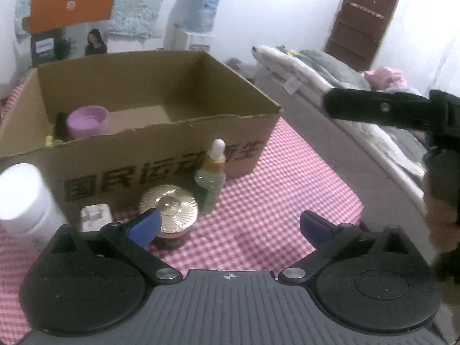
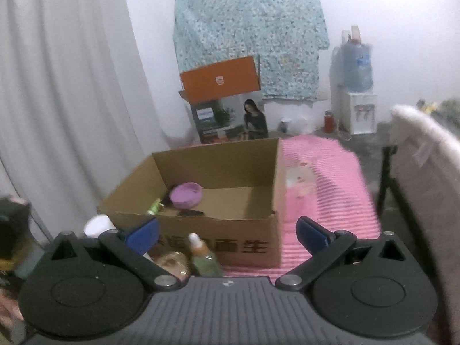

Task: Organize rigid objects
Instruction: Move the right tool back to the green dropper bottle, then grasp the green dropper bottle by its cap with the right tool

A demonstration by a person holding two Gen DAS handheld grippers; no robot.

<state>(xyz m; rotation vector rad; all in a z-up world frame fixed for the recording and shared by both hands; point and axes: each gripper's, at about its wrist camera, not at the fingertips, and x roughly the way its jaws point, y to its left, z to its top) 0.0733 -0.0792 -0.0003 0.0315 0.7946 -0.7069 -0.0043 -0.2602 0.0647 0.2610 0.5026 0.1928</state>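
Observation:
An open cardboard box (image 1: 161, 155) (image 2: 244, 247) stands on the pink checked cloth (image 1: 276, 201). Inside lie a purple lid (image 1: 87, 121) (image 2: 186, 195) and small dark items. In front of the box stand a green dropper bottle (image 1: 211, 176) (image 2: 202, 256), a gold-lidded jar (image 1: 169, 210) (image 2: 172, 261), a white bottle (image 1: 21, 198) (image 2: 97, 225) and a small white item (image 1: 95, 215). My left gripper (image 1: 228, 225) is open and empty, its left fingertip beside the gold jar. My right gripper (image 2: 227, 235) is open and empty, above the dropper bottle; its black body shows in the left wrist view (image 1: 402, 112).
A bed with blankets (image 1: 330, 69) lies to the right of the cloth. A white curtain (image 2: 66, 86), an orange-topped carton (image 2: 221, 100) and a water dispenser (image 2: 356, 86) stand behind. A tripod leg (image 2: 385, 178) stands at the right.

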